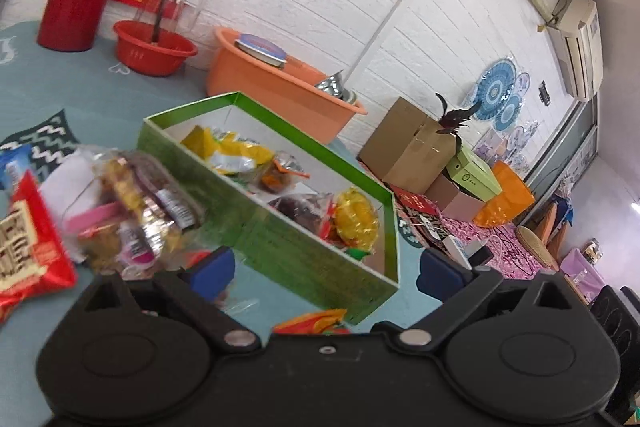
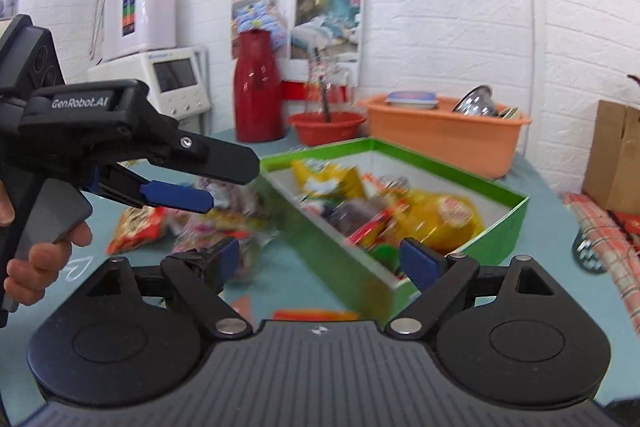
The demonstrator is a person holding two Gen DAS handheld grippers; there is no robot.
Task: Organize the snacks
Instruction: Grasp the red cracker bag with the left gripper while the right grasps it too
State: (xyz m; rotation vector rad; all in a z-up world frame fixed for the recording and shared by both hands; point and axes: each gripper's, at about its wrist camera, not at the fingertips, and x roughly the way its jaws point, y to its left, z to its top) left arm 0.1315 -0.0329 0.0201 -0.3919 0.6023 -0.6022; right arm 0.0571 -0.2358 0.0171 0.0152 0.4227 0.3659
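Grippers first: the left gripper (image 1: 326,269) has its blue pads spread wide with nothing between them, and the right gripper (image 2: 316,261) is likewise spread and empty. Just past the left one's left fingertip lies a clear bag of mixed sweets (image 1: 136,207) on the teal tablecloth (image 1: 80,83), with a red packet (image 1: 28,247) beside it further left. The green box (image 1: 280,227) sits ahead and to the right, its long side running diagonally away, already holding yellow and red packets. From the right wrist view the left gripper hangs over the loose pile (image 2: 208,223), which lies left of the box, so I judge the left hand nearer to the next pick. An orange basin (image 1: 280,83) stands beyond the box.
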